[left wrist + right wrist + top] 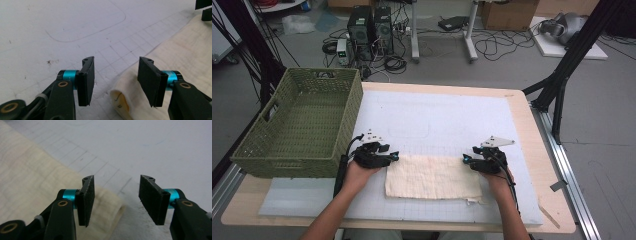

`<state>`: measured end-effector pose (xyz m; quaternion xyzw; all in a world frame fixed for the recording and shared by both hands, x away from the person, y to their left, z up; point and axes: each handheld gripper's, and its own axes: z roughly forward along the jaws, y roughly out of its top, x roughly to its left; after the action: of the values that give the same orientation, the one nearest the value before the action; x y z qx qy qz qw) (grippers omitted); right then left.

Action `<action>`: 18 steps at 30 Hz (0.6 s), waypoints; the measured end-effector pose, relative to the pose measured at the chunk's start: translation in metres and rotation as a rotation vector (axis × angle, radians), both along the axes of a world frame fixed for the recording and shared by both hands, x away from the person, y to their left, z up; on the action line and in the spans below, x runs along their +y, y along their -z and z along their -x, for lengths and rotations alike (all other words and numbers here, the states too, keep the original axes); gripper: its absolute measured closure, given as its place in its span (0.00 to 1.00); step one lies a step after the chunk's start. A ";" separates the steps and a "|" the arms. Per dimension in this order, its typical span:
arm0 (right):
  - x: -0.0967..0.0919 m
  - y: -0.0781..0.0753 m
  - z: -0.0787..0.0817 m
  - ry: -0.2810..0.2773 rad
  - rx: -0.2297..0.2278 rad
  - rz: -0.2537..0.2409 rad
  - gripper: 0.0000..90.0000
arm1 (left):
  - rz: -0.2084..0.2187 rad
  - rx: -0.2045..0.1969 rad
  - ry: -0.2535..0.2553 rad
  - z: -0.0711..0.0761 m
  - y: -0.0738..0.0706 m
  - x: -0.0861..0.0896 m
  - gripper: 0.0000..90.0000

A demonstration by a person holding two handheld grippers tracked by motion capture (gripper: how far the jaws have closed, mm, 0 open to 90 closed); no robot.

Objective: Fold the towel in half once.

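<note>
A folded cream waffle-weave cloth (433,177) lies flat at lower centre of the high view, on a white gridded foam mat (447,120) covering the wooden bench (557,210). The left gripper (394,156) sits at the cloth's upper left corner, the right gripper (467,159) at its upper right corner. Both pairs of jaws stand spread, pinching nothing. In the left gripper view the cloth's rolled fold (122,98) lies between and below the jaws; in the right gripper view a cloth corner (110,212) lies under the left jaw. A green woven plastic basket (302,125) stands at centre left. No writing or label is readable anywhere.
</note>
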<state>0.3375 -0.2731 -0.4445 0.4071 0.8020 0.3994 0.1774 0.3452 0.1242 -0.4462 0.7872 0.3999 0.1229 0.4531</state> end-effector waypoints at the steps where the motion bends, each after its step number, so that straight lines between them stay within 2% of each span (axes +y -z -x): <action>1: 0.001 0.004 -0.002 -0.014 0.027 0.014 0.54 | -0.019 0.005 0.003 -0.001 0.001 0.000 0.57; 2: 0.002 0.006 -0.002 -0.014 0.041 0.018 0.54 | -0.050 0.018 0.008 -0.001 0.003 -0.001 0.59; 3: 0.000 0.006 -0.002 -0.010 0.042 0.006 0.56 | -0.065 0.014 0.018 -0.001 0.004 0.000 0.59; 6: -0.004 0.005 0.002 -0.033 0.049 0.001 0.70 | -0.080 0.005 0.023 0.001 0.003 0.000 0.69; 7: -0.005 0.005 0.004 -0.041 0.051 -0.007 0.75 | -0.070 0.013 0.046 0.002 0.003 0.001 0.79; 8: -0.007 0.006 0.007 -0.058 0.060 -0.027 0.84 | -0.068 0.014 0.045 0.003 0.003 0.000 0.89; 9: -0.008 0.006 0.009 -0.069 0.064 -0.035 0.89 | -0.076 0.001 0.050 0.004 0.003 -0.001 0.93; 11: -0.007 0.005 0.015 -0.091 0.049 -0.023 0.91 | -0.085 -0.020 0.037 0.004 0.001 0.000 0.95; 15: -0.003 0.003 0.027 -0.106 0.006 0.009 0.92 | -0.035 -0.053 -0.031 0.001 -0.001 0.005 0.95; 18: 0.001 0.002 0.028 -0.064 -0.038 0.045 0.92 | -0.054 -0.045 -0.037 0.000 0.001 0.001 0.95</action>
<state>0.3097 -0.2725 -0.4470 0.3694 0.8199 0.3944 0.1891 0.3456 0.1255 -0.4477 0.7886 0.4007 0.1599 0.4382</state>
